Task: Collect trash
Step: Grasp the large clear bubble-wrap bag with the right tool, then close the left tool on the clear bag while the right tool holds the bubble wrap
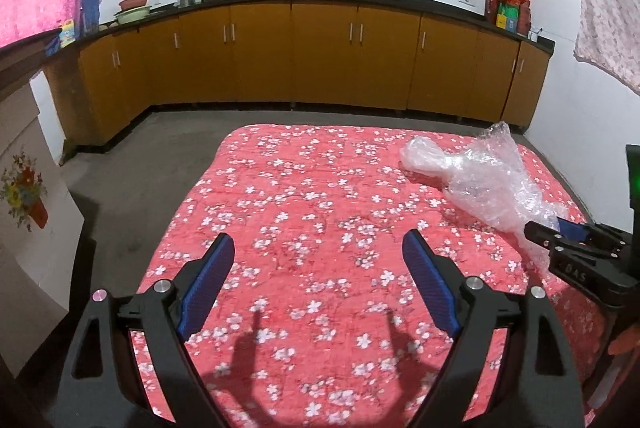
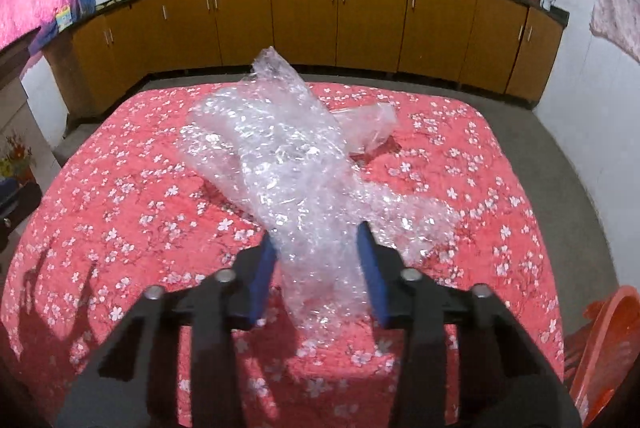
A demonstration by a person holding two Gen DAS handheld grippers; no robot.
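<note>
- Blue ribbed pads of my right gripper [image 2: 318, 272] sit on either side of the near end of the crumpled clear bubble-wrap sheet [image 2: 288, 164]; both pads press into the plastic, so I judge the fingers closed on it in a pinch.
- From those fingers the wrap runs straight ahead and slightly left, its long axis nearly in line with the gripper, and its far end rises off the red quilted cloth with white blossoms [image 2: 120, 188].
- A second, smoother clear film [image 2: 368, 124] lies beneath the wrap's far right side; whether the two are joined I cannot tell.
- My left gripper [image 1: 320, 260] hangs over bare cloth with its fingers spread wide and nothing between them; the wrap [image 1: 480, 180] lies well apart to its forward right, so the right hand is nearer.
- Left view alone shows the right gripper [image 1: 544, 232] from outside, at the wrap's trailing end; right view alone shows an orange plastic tub rim [image 2: 600, 332] off the cloth's right edge, which I judge a likely receptacle.
</note>
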